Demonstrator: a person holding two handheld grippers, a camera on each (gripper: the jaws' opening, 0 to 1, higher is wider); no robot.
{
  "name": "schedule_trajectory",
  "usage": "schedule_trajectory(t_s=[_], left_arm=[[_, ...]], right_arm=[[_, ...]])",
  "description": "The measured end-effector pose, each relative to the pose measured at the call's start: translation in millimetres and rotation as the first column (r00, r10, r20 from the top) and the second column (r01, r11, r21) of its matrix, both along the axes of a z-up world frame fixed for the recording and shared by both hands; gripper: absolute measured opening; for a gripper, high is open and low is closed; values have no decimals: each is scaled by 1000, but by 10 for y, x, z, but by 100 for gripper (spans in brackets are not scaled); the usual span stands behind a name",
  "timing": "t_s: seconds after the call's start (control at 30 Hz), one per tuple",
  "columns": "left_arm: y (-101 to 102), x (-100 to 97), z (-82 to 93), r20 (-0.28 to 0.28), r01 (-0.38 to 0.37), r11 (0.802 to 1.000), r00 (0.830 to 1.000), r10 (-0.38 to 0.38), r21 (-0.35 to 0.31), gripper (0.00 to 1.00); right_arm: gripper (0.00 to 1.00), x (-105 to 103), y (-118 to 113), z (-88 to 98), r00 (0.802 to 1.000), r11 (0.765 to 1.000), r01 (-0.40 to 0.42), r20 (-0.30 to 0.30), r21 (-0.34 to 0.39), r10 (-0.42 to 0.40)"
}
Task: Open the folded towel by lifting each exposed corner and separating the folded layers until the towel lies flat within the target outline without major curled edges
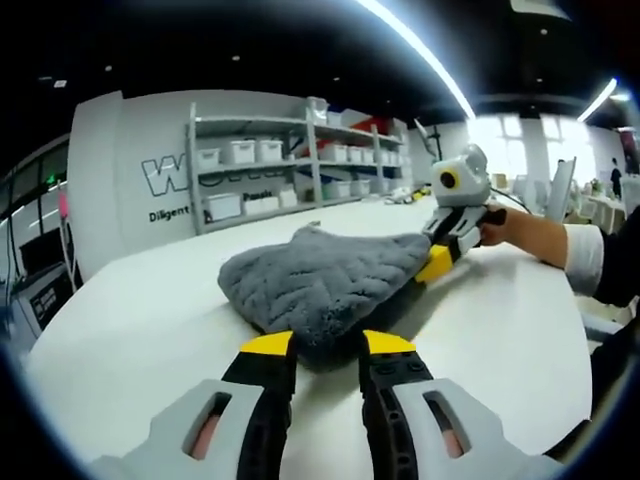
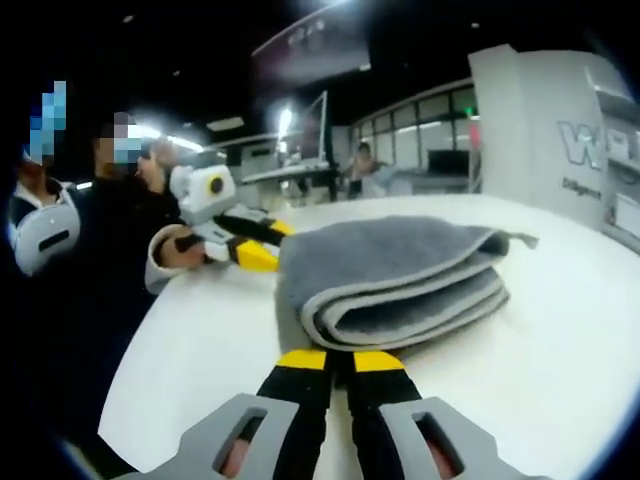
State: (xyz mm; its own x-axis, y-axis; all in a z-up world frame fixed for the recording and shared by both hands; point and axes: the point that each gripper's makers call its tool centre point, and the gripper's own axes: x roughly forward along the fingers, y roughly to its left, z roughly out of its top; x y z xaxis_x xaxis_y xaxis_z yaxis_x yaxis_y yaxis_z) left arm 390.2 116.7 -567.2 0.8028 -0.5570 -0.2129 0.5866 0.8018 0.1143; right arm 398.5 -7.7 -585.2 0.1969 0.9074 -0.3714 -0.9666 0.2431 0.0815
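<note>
Left gripper view: bench [image 1: 130,320], white, wide bare top left of the load. Towel [image 1: 325,275], grey, folded, lay mid-bench. Left gripper [image 1: 327,345], yellow-tipped, jaws parted a little with the near towel corner between them; whether they pinched it could not be told. Right gripper [image 1: 440,262] met the far towel corner at right, a hand [image 1: 505,225] behind it. Shelves [image 1: 290,160] with white bins stood past the far bench edge; bin contents unreadable.

Right gripper view: a person in dark clothes [image 2: 90,260] at left, holding the left gripper [image 2: 262,245] against the towel's far edge. Towel [image 2: 400,270] showed stacked folded layers on its near side, a small tag at the right corner. Right gripper [image 2: 340,360], jaws nearly together at the towel's near edge; grip uncertain. Bench [image 2: 570,350] lay bare to the right.
</note>
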Motion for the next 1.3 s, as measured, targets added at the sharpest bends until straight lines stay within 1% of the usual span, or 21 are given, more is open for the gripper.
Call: schedule_trajectory(t_s=[0.1, 0.2, 0.73, 0.87, 1.0, 1.1, 1.3], left_arm=[[7, -11, 4, 16, -3, 1000, 1000, 3, 19, 17], [8, -17, 3, 23, 0, 1000, 1000, -1, 29, 16], [-34, -62, 31, 34, 29, 999, 999, -29, 15, 12], [-39, -75, 39, 34, 35, 999, 999, -35, 9, 12], [-36, -77, 35, 41, 37, 999, 998, -37, 18, 12], [-27, -73, 34, 49, 34, 999, 998, -36, 31, 12], [-18, -70, 38, 54, 33, 999, 998, -34, 31, 15]], right_arm=[[2, -33, 15, 2, 1000, 1000, -17, 0, 1, 17], [1, -53, 18, 1, 1000, 1000, -26, -4, 1, 26], [1, -178, 44, -5, 996, 996, -84, -35, 9, 85], [1, -221, 49, -7, 994, 995, -98, -52, 14, 99], [1, -231, 49, -6, 993, 994, -104, -46, 18, 105], [1, -229, 47, 5, 994, 994, -106, -27, 18, 106], [1, -207, 19, 44, 995, 995, -99, 0, 30, 99]])
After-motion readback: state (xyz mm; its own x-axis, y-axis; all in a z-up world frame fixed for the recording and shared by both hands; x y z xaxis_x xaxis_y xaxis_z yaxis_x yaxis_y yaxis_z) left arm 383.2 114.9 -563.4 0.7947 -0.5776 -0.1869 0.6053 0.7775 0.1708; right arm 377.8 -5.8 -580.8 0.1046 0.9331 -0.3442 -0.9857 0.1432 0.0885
